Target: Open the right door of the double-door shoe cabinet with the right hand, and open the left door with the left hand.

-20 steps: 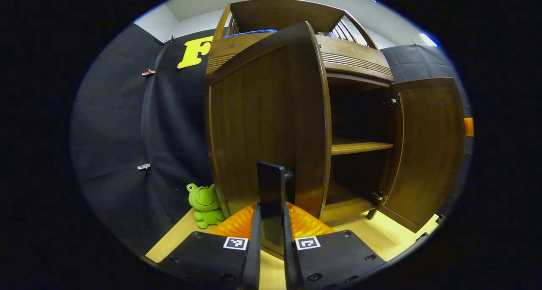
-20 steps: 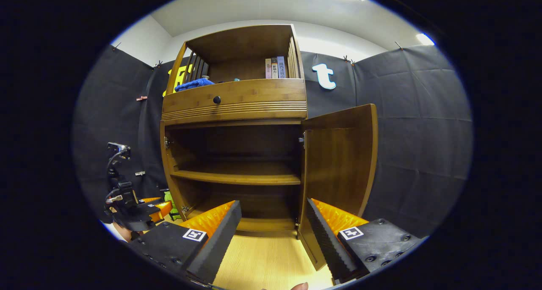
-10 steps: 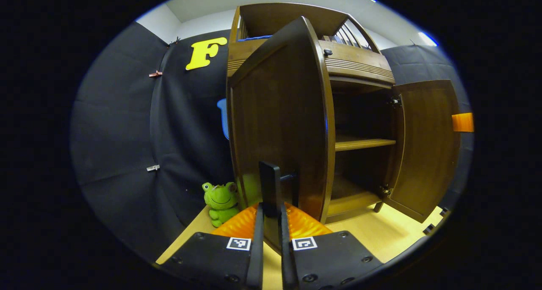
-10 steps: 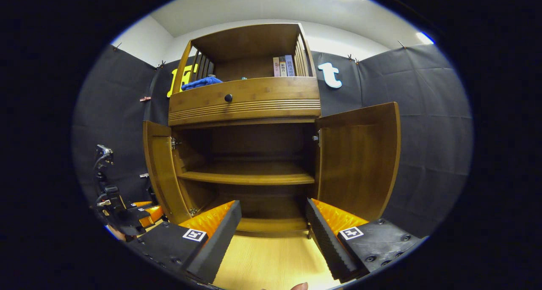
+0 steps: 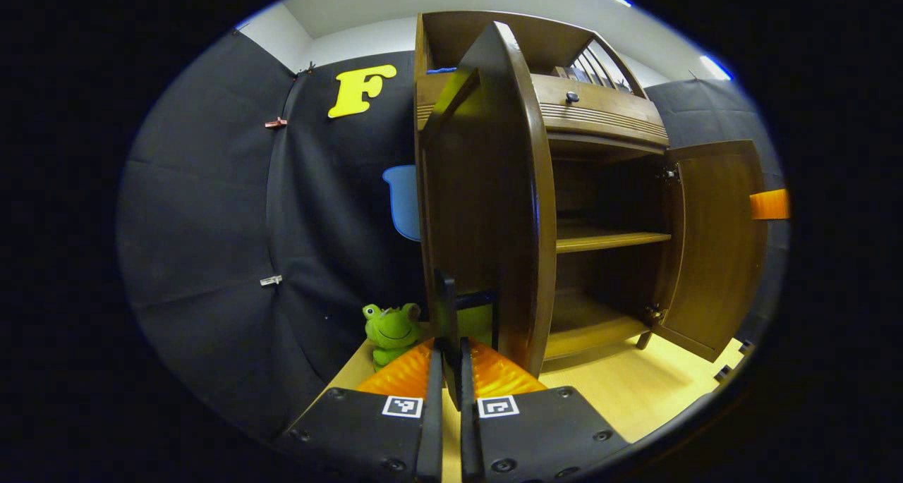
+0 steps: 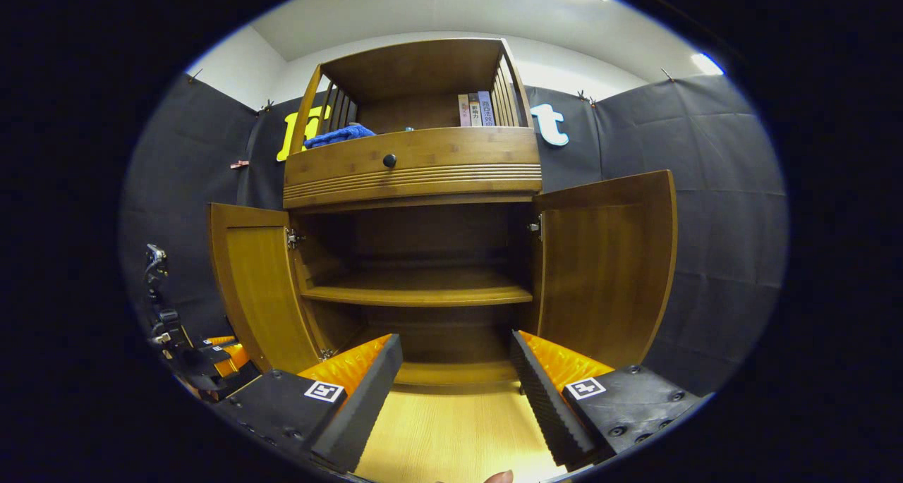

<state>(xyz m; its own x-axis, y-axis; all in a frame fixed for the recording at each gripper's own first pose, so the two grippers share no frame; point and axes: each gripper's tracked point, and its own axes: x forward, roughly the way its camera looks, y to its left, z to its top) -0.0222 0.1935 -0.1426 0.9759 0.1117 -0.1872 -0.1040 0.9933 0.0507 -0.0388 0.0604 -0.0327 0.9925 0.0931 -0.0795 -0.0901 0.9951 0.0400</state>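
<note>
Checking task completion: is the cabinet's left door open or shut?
Open: the left door stands swung out from the shoe cabinet, baring its shelf.

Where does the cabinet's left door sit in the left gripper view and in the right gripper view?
Left gripper view: the left door stands nearly edge-on at centre, its handle between the shut fingers of the left gripper.
Right gripper view: the same door is swung open at lower left, its inner face showing.
Shared landmark: the drawer knob above both doors.
</note>
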